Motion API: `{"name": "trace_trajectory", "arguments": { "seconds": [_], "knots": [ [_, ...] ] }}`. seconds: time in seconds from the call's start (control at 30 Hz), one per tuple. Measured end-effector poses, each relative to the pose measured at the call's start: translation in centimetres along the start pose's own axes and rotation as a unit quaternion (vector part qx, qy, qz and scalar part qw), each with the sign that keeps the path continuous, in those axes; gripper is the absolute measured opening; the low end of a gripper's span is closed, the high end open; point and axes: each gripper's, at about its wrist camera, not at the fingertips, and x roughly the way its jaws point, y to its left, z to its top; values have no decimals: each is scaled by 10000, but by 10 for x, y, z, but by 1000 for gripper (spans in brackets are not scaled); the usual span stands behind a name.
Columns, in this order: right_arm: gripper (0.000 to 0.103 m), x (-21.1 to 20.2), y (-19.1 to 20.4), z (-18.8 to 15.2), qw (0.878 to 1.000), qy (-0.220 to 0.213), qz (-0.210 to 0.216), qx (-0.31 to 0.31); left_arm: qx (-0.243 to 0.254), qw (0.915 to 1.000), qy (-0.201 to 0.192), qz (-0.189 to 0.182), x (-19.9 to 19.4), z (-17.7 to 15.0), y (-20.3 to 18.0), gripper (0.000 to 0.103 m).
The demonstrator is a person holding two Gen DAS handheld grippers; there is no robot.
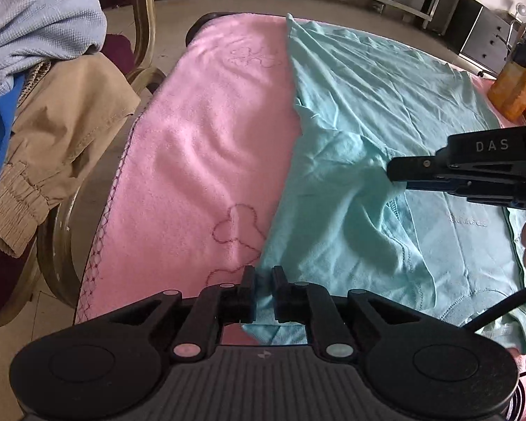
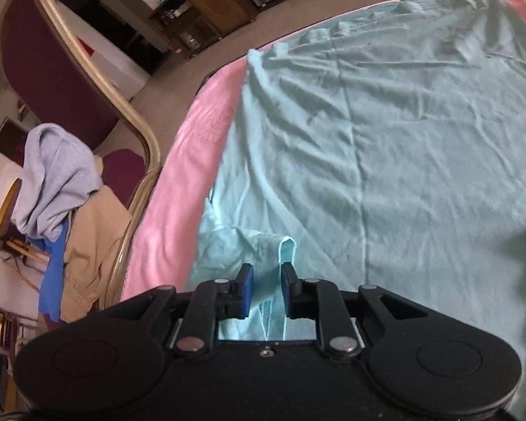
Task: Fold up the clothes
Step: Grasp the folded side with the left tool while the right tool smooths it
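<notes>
left gripper (image 1: 263,282): nearest, fingers pinched on the near edge of the mint t-shirt (image 1: 385,105). right gripper (image 2: 267,277): fingers closed on a raised fold at the shirt's left sleeve side, fabric tented toward it. t-shirt: spread on a pink towel (image 1: 200,133) over the table, long axis running away from both grippers, body lying to the right of the gripped edge; the fold likely carries rightward. beyond left: chair (image 2: 52,52) heaped with a beige jacket (image 1: 70,122) and pale blue top (image 1: 42,10).

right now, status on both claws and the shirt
Left claw shut on shirt edge. Right claw shut on sleeve fold. Shirt spread on pink towel. Nothing blocking.
</notes>
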Motion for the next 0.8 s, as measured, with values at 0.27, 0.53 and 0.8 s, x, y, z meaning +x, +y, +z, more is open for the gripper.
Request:
{"name": "trace_trajectory", "arguments": {
  "seconds": [0.27,0.53,0.8],
  "knots": [
    [33,6,-12,-3,9959,198,866,151,-41,10000,6,54,-1,0,0,14],
    [32,-16,-20,2,9828,-125,1747,588,-62,10000,11,73,-1,0,0,15],
    [25,-48,13,2,9964,-616,-182,-558,-62,9999,9,96,-1,-1,0,15]
  ]
}}
